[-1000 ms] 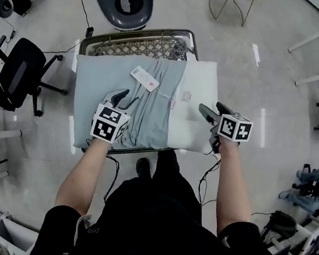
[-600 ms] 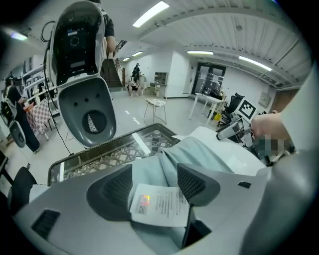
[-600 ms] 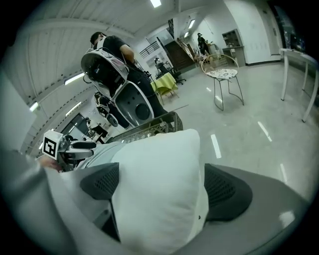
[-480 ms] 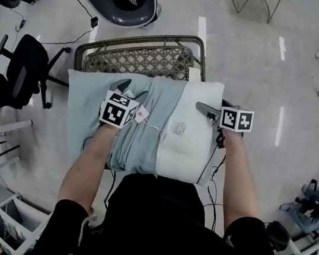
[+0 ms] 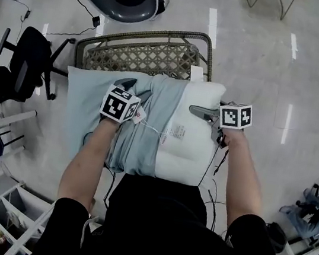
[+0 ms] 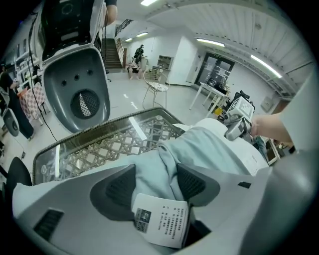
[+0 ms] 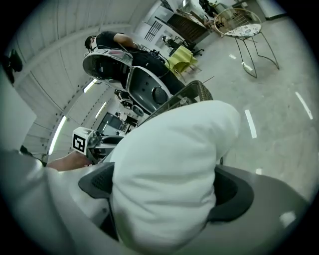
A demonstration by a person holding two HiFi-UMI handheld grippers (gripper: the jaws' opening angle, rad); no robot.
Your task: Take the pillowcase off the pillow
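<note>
Both just opened, my right claw straddles the bare end of the pillow, my left claw a fold of the pillowcase bunched to its left

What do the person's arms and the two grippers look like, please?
The left gripper and right gripper are light grey plastic, each with two dark grey ribbed fingers and a white cube bearing black square markers. Thin black cables trail beneath them. The person wears black short sleeves; forearms are bare.
</note>
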